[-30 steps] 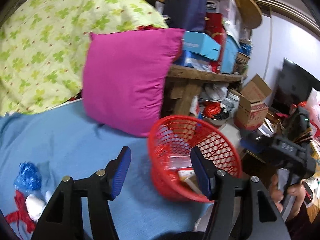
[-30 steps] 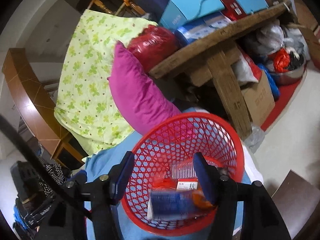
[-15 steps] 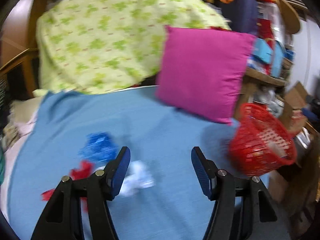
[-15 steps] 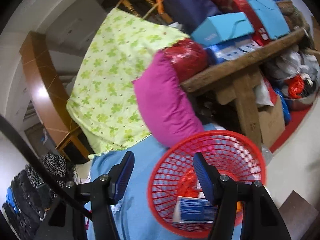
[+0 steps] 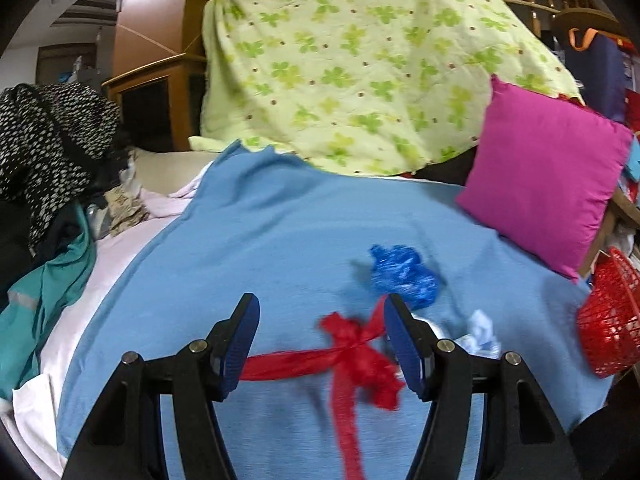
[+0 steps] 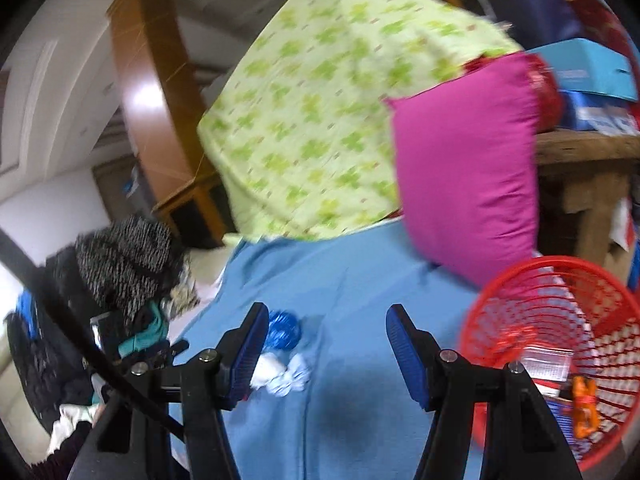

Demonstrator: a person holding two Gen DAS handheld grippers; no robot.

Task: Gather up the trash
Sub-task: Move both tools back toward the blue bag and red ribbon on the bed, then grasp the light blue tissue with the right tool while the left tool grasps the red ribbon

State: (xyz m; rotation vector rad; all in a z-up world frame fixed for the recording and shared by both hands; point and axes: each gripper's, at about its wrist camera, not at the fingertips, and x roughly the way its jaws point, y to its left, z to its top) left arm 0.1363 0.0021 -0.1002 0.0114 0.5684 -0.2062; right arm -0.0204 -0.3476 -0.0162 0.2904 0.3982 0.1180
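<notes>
Left gripper (image 5: 322,338) open, jaws spread, nothing pinched; red ribbon bow (image 5: 356,350) lying on the blue blanket (image 5: 248,248) in the gap between the blue pads, one tail running toward the left pad at 9 o'clock, another trailing down to 6 o'clock (contact with the pads not resolvable, slight blur). Crumpled white paper (image 5: 482,330) just past the right finger at 3 o'clock, on the blanket. Crumpled blue plastic wrapper (image 5: 404,274) beyond the bow at 1 o'clock, near it but apart. Red mesh basket (image 5: 612,320) at 3 o'clock, at the blanket's right edge, only partly in frame. Magenta cushion (image 5: 548,176) further out at 2 o'clock, propped upright. Green clover-print sheet (image 5: 360,60) at 12 o'clock, draped over something behind the blanket. Pile of clothes (image 5: 52,140) at 9 to 10 o'clock, off the blanket. Right gripper (image 6: 326,354) open too, nothing between the jaws, only bare blanket in the gap. White paper wad (image 6: 280,372) beside its left pad at 8 o'clock, blue wrapper (image 6: 284,330) just behind that. Basket (image 6: 560,352) at 4 o'clock in the right wrist view, close, rim tilted toward the camera, already holding packaging: a clear packet, something blue, an orange piece (labels unreadable). Cushion (image 6: 468,168) at 1 o'clock behind the basket, wooden table (image 6: 588,148) with blue boxes at 2 o'clock.
</notes>
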